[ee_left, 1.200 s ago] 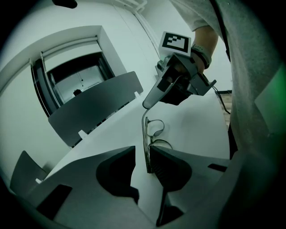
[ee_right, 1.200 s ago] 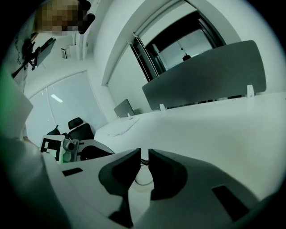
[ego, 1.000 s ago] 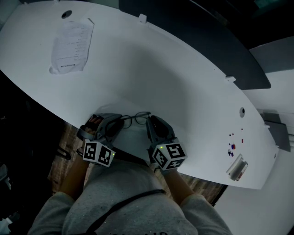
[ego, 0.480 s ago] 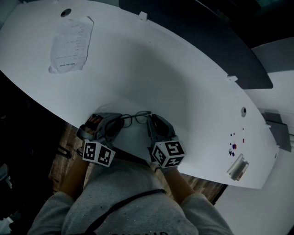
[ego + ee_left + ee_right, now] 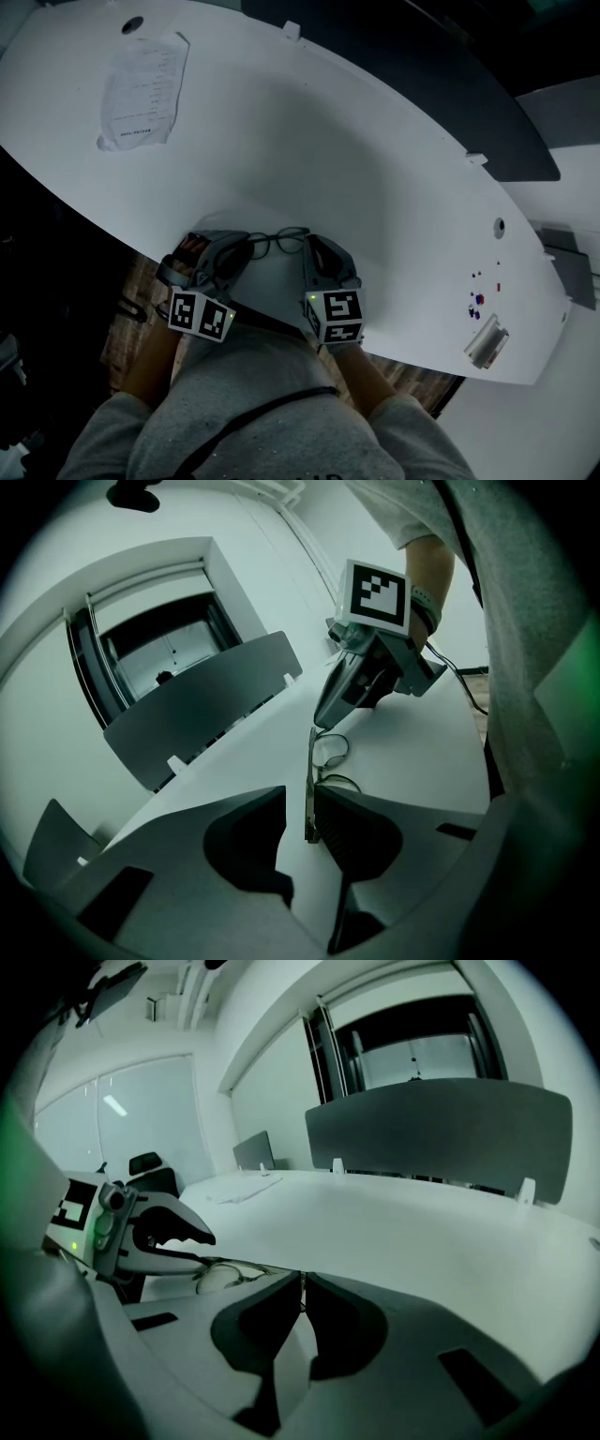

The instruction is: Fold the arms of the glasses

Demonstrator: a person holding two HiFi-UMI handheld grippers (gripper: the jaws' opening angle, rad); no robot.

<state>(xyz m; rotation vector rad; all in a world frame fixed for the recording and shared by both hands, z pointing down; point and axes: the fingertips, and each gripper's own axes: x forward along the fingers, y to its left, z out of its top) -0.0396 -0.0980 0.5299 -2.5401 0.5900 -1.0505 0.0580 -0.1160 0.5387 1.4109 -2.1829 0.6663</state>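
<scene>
The glasses [image 5: 278,242] lie on the white surface [image 5: 375,169] close to its near edge, low and left of centre in the head view, with 1 gripper at each end.

The left gripper [image 5: 246,249] is at their left end. In the left gripper view 1 arm of the glasses runs straight up the frame between its jaws. The jaws stand part-way apart. The arm lies against the jaw on the frame's right, and a strip of white surface shows between it and the other jaw, so it is not clamped.

The right gripper [image 5: 309,247] is at the right end of the glasses. In the right gripper view its jaws are closing and have all but met. A thin dark piece of the frame is pinched in the narrow slit between them, and the lenses show just to the left of the jaws.

A printed sheet of paper [image 5: 141,89] lies at the upper left of the surface, well apart from the glasses. A small metal object [image 5: 486,342] and a few coloured specks [image 5: 475,302] sit near its lower right edge. A dark divider panel [image 5: 422,66] runs along the far side.
</scene>
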